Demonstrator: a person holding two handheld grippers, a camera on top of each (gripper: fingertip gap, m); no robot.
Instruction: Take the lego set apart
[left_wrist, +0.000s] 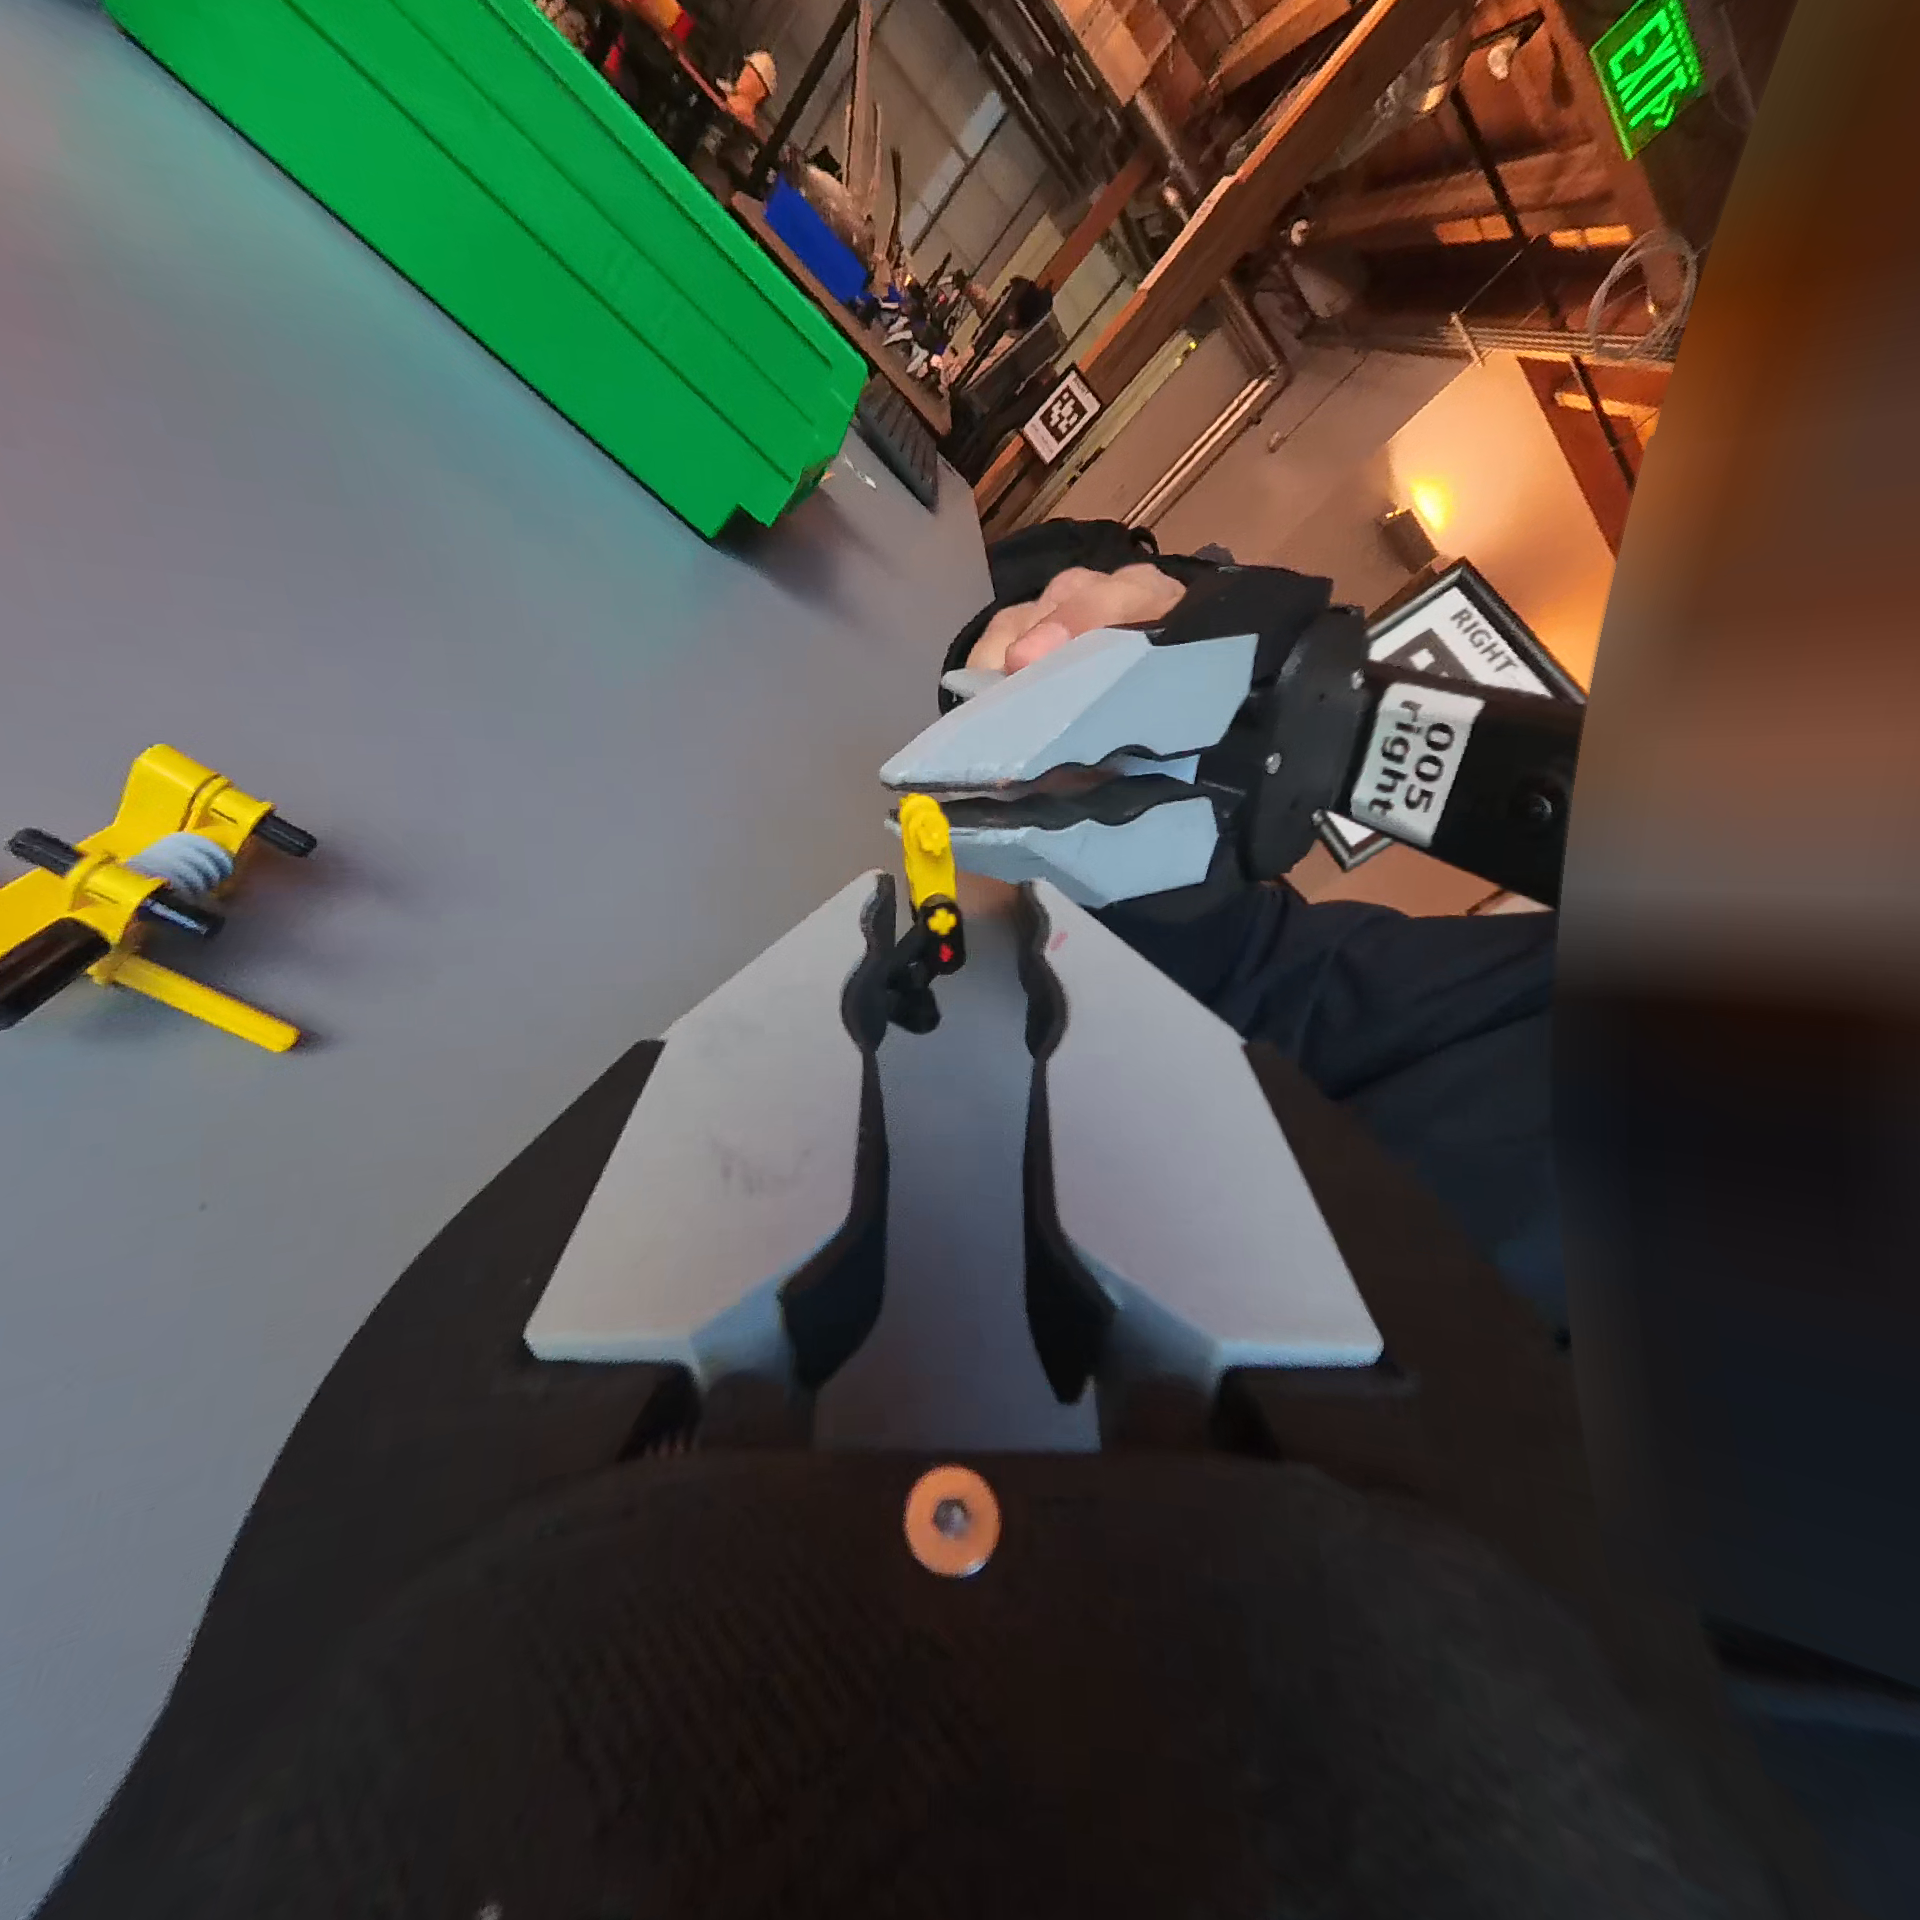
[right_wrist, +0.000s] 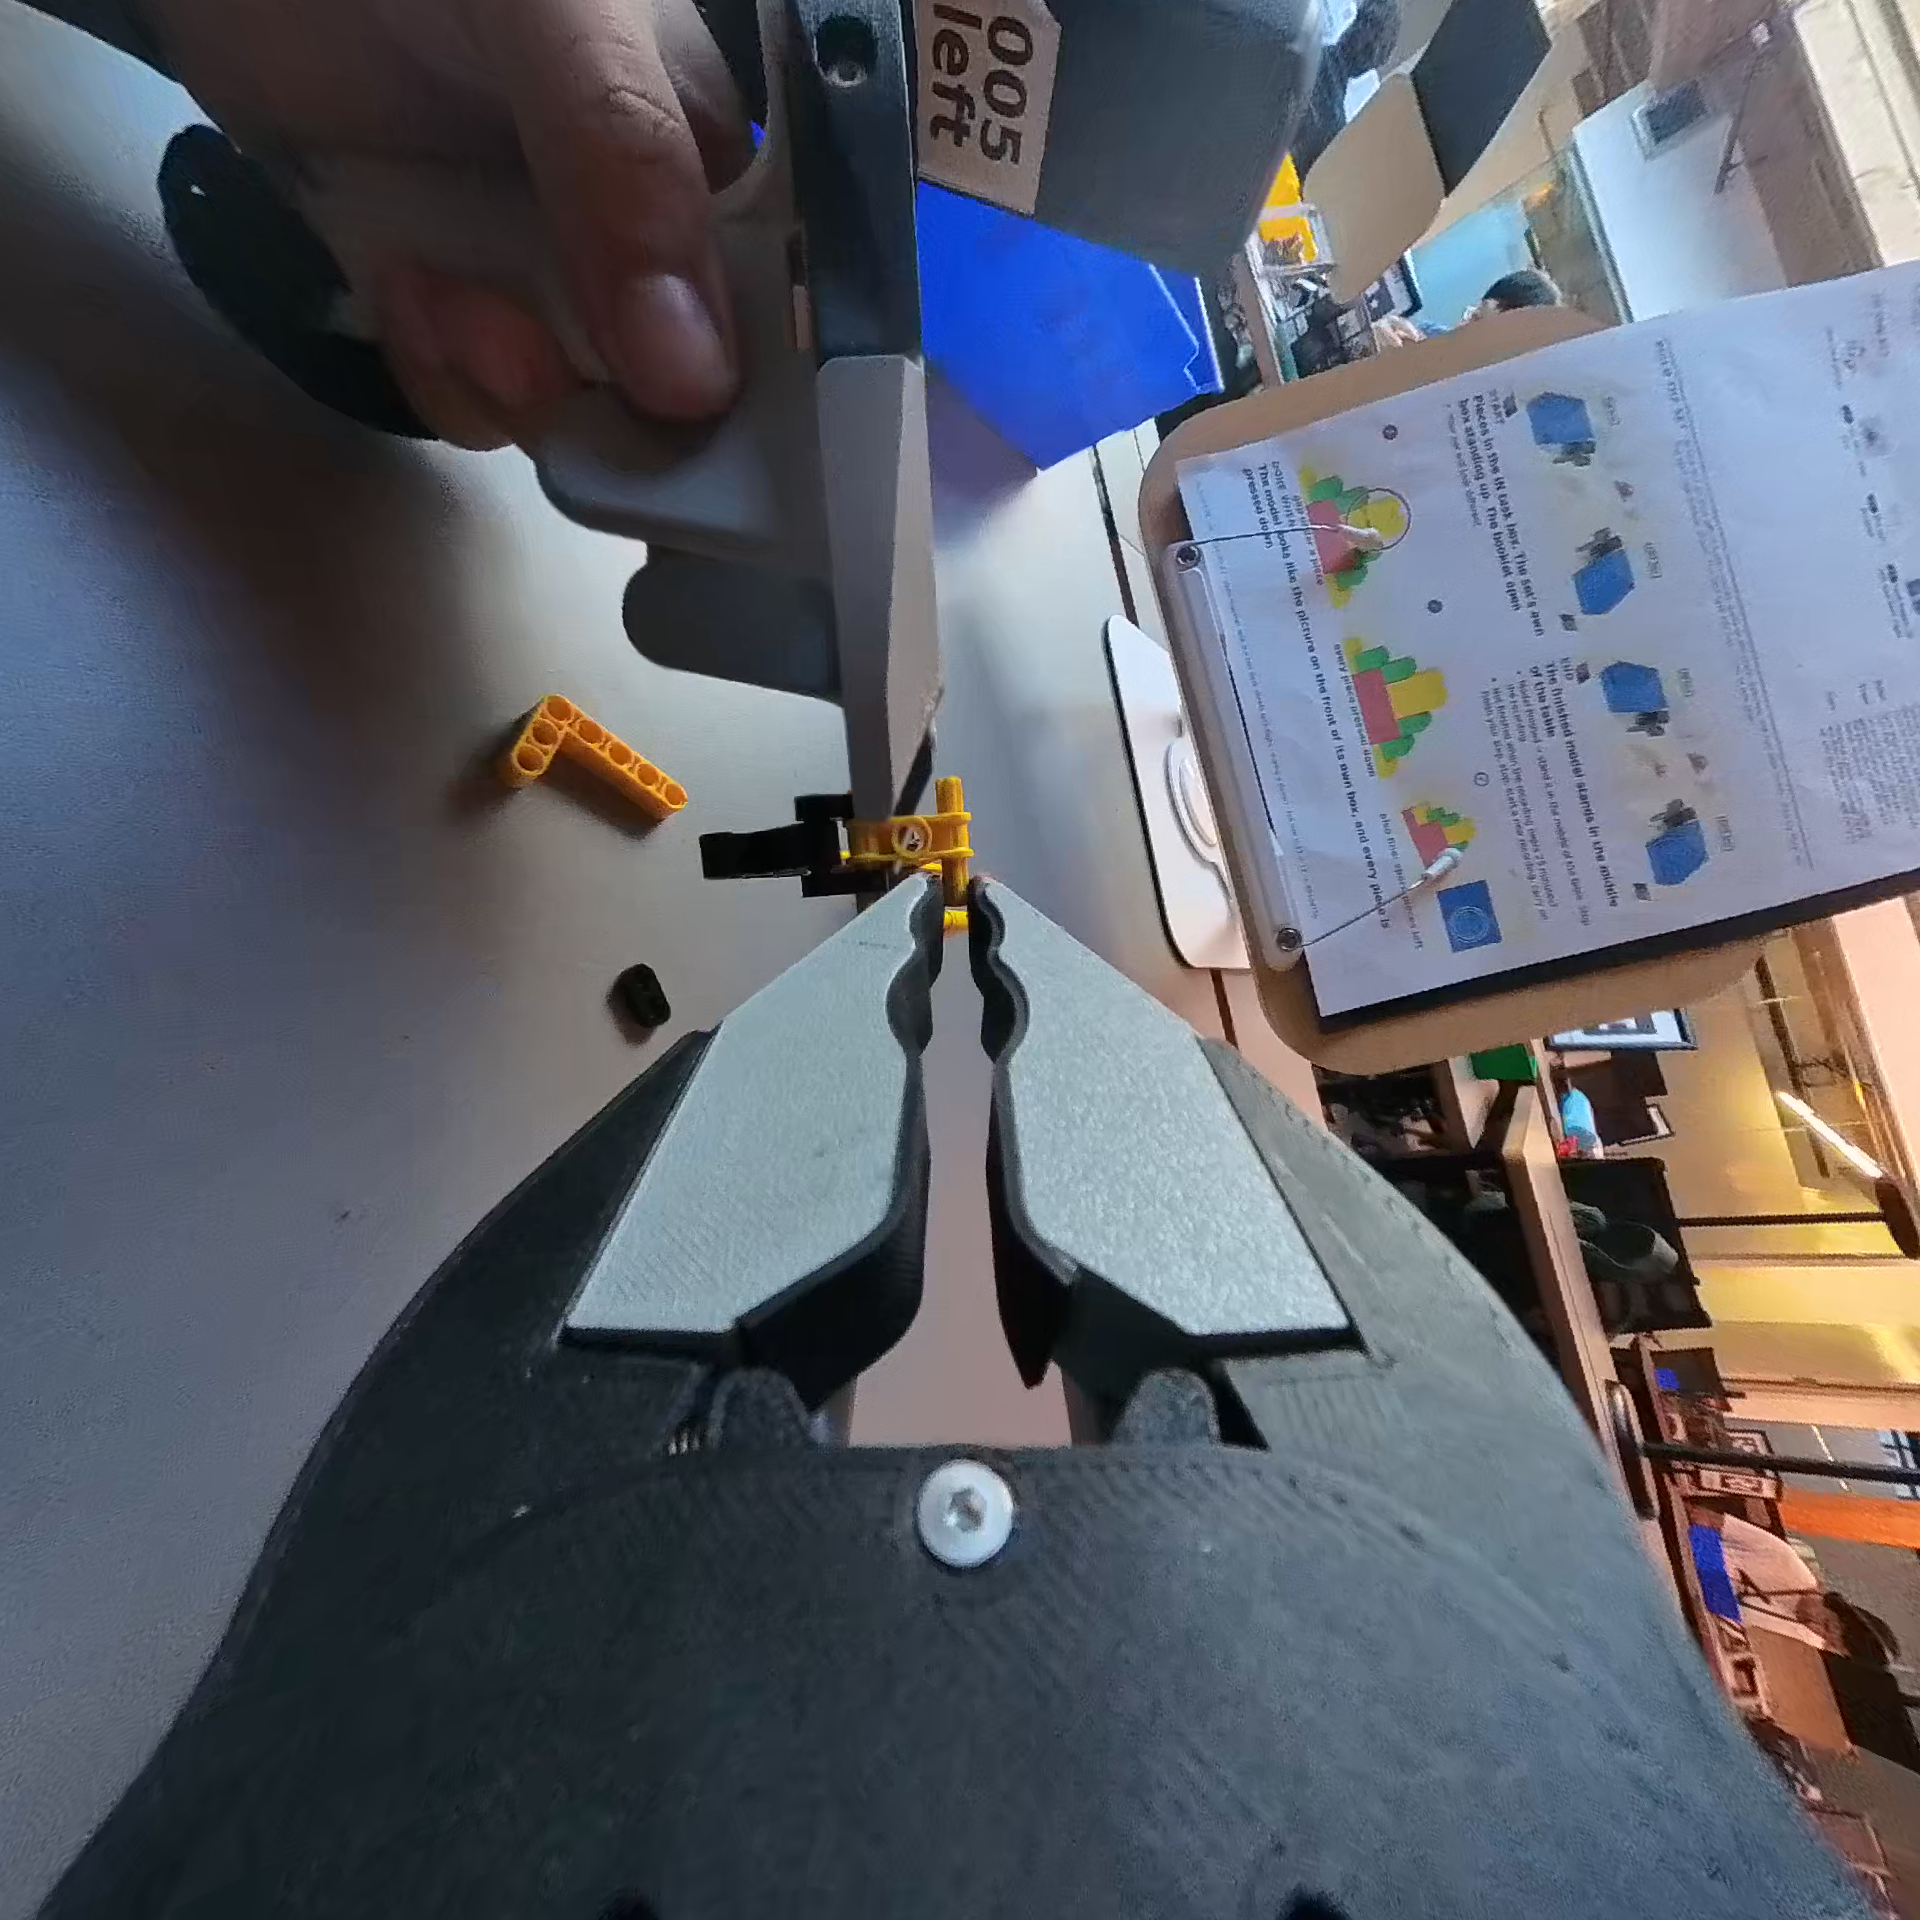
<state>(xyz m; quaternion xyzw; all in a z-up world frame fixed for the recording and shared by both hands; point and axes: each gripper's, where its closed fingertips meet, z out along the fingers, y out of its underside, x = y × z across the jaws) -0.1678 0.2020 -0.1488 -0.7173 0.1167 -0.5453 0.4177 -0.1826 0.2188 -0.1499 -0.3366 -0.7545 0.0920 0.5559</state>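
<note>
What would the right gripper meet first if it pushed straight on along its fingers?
Probably the left gripper. The right gripper already pinches the small yellow-and-black lego piece, and the left gripper's finger sits just past it; depth is uncertain.

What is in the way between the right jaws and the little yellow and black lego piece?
Nothing visible. The right gripper is pinching the yellow end of the small lego piece, and the left gripper is open around its black end.

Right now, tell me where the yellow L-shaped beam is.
Right wrist view, left side: the yellow L-shaped beam lies flat on the grey table, above a small black connector.
</note>
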